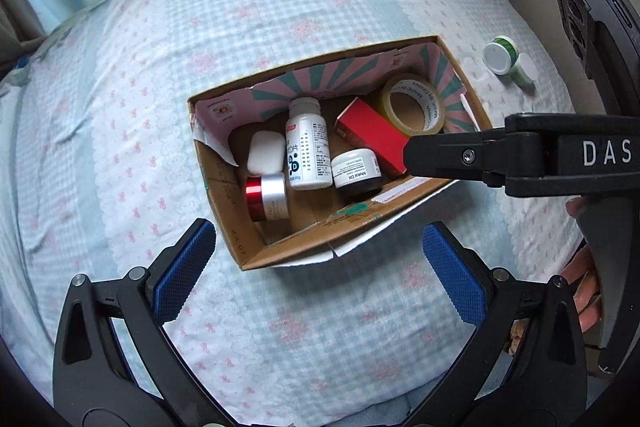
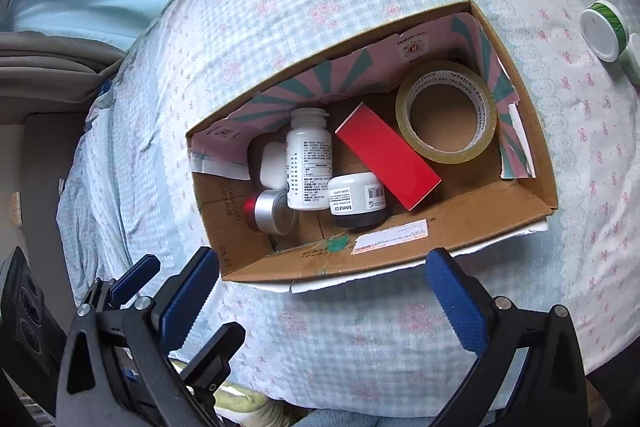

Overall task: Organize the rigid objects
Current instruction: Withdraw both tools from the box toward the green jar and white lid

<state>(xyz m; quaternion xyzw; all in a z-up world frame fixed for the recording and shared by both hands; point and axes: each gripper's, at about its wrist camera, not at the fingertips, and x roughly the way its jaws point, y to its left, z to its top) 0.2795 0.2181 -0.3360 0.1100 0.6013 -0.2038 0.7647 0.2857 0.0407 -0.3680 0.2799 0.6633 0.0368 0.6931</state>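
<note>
A cardboard box sits open in the middle of a bed covered in a pale blue checked sheet with pink bows. Going left to right inside the box in the left wrist view: a small white case lies at the left end, with a red and silver jar on its side just below it. Next is a white pill bottle lying down, cap toward the top of the frame. Beside it stands a white jar with a black base, touching a red box that runs diagonally. A roll of clear tape lies at the right end.

Outside the box, in the upper right of the frame, two green and white jars rest on the sheet, touching each other.

The left claw hangs at the bottom of the frame, spread wide and empty, just below the box. The right claw is likewise spread wide and empty, at the box's near wall.
</note>
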